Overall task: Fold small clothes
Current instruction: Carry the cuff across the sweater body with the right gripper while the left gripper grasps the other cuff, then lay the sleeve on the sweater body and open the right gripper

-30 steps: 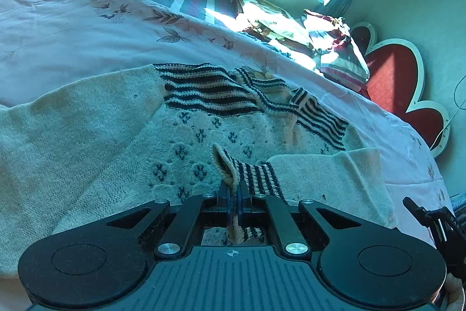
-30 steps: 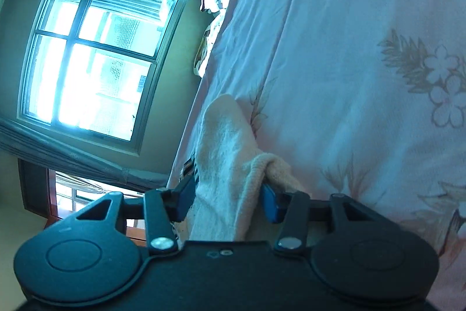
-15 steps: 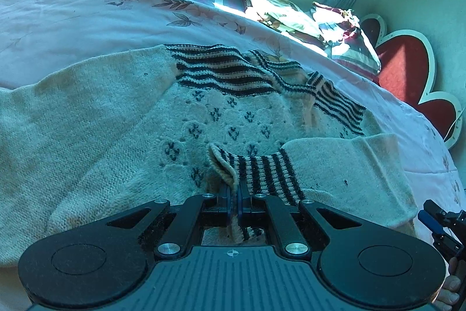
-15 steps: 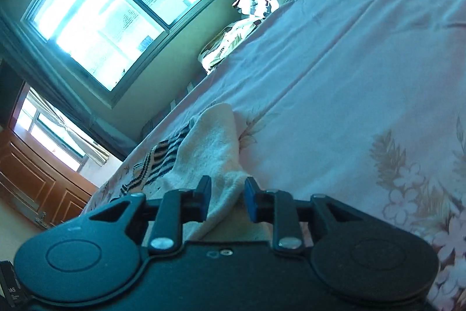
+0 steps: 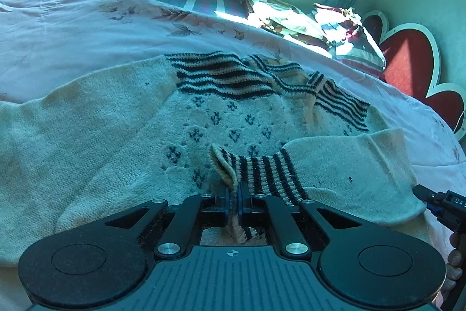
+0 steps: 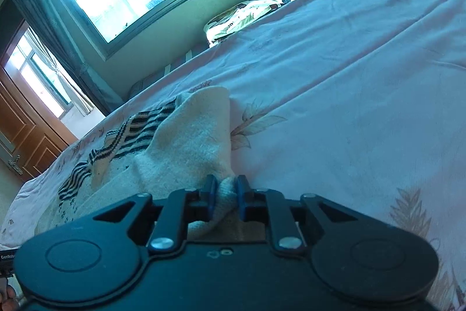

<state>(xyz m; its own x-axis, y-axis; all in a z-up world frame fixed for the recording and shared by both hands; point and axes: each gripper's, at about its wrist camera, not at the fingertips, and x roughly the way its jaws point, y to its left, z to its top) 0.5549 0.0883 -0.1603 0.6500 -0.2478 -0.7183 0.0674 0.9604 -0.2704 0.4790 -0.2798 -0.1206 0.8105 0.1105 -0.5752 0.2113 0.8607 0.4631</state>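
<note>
Sleeve fold in hand; left tongs (image 5: 232, 201) clenched on sweater's (image 5: 122, 118) striped cuff (image 5: 262, 169); right tongs (image 6: 226, 196), just closing, pinch cream sleeve (image 6: 192, 142); next likely: carry sleeve across body on bed (image 6: 335, 83), both grips kept.

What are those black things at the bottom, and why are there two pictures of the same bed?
Those are grippers, pinching tools that a person holds, one in each hand. Each has a small camera looking along its fingers, so you get two pictures. On the bed lies a cream sweater with dark stripes. The left gripper pinches the striped cuff of a sleeve folded across the sweater. The right gripper has just been closing and pinches that sleeve's cream fold at the sweater's edge. Pillows lie under the window.
</note>
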